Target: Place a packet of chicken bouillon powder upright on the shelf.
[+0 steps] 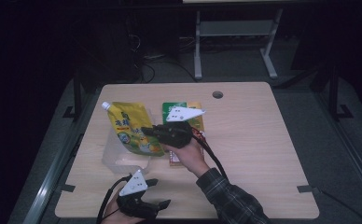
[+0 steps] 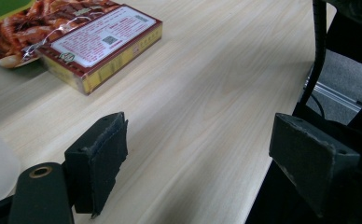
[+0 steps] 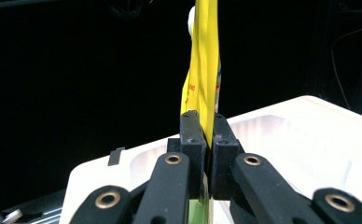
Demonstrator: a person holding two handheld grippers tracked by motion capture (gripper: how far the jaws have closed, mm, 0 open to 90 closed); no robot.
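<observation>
A yellow spouted pouch [image 1: 131,128] with a white cap hangs above a clear plastic container [image 1: 116,156] on the left of the table. My right gripper [image 1: 146,131] grips its lower right edge. In the right gripper view the jaws [image 3: 206,128] are shut on the pouch [image 3: 205,60], which stands edge-on over the pale container [image 3: 286,140]. Near the table's front edge my left gripper [image 1: 160,192] is open and holds nothing. In the left gripper view it [image 2: 200,140] hovers over bare wood.
A green and yellow snack bag [image 1: 172,107] and a red box [image 1: 172,159] lie mid-table behind the right hand, also visible as the bag [image 2: 25,23] and box [image 2: 104,44]. The wooden table [image 1: 254,140] has a cable hole [image 1: 217,94] at the back.
</observation>
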